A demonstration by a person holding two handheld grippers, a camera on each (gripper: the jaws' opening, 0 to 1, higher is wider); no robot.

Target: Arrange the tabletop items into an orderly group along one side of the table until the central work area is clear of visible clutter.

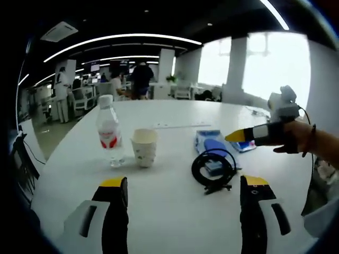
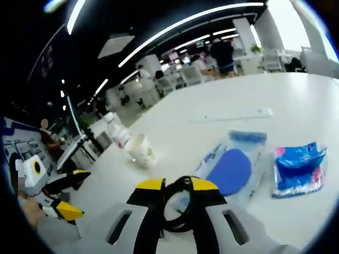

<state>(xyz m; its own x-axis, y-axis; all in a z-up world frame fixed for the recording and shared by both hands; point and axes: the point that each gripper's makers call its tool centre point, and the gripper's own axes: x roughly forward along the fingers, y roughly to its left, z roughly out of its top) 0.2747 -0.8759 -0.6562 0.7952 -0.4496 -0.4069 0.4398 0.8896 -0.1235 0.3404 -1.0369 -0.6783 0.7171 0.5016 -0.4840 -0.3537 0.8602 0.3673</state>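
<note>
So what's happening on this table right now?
A person works two handheld grippers over a white table. The right gripper straddles a coiled black cable lying against a blue pouch; whether it grips is unclear. The left gripper hovers open, empty. A water bottle, paper cup and blue packet sit untouched.

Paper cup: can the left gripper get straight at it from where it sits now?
Probably yes. The left gripper is open, and the paper cup stands ahead of it across bare table. The water bottle stands close beside the cup, apart, so come in from the cable side.
</note>
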